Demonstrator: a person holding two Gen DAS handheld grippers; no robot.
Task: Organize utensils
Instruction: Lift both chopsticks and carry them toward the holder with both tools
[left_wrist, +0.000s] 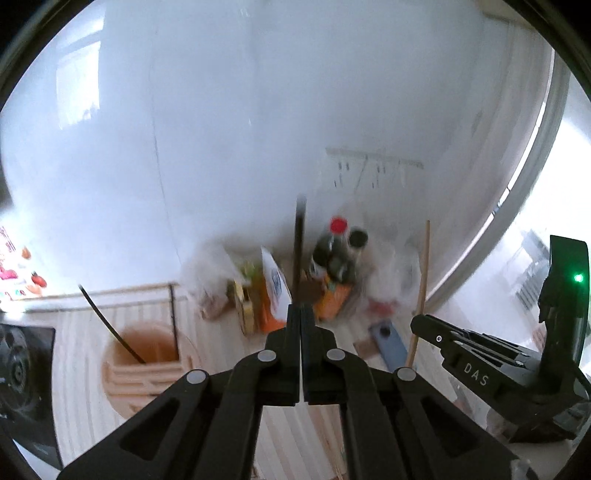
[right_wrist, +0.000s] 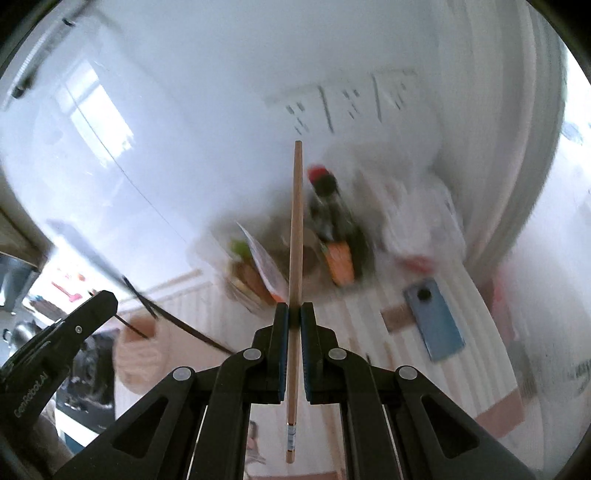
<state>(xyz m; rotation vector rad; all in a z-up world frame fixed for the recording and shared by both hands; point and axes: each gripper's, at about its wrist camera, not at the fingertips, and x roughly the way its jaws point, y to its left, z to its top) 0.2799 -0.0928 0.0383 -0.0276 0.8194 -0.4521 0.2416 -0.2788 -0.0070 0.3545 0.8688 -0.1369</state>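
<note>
Pale wood table (right_wrist: 369, 332)
On it: a round holder (left_wrist: 147, 365), a blue phone (right_wrist: 434, 321), bottles (left_wrist: 338, 251) and packets (left_wrist: 275, 288).

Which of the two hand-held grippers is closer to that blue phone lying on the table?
Right. The right hand-held gripper, clamping a wooden chopstick, is on the phone's side. The left hand-held gripper, holding a black chopstick, sits farther off, toward the wooden holder.
</note>
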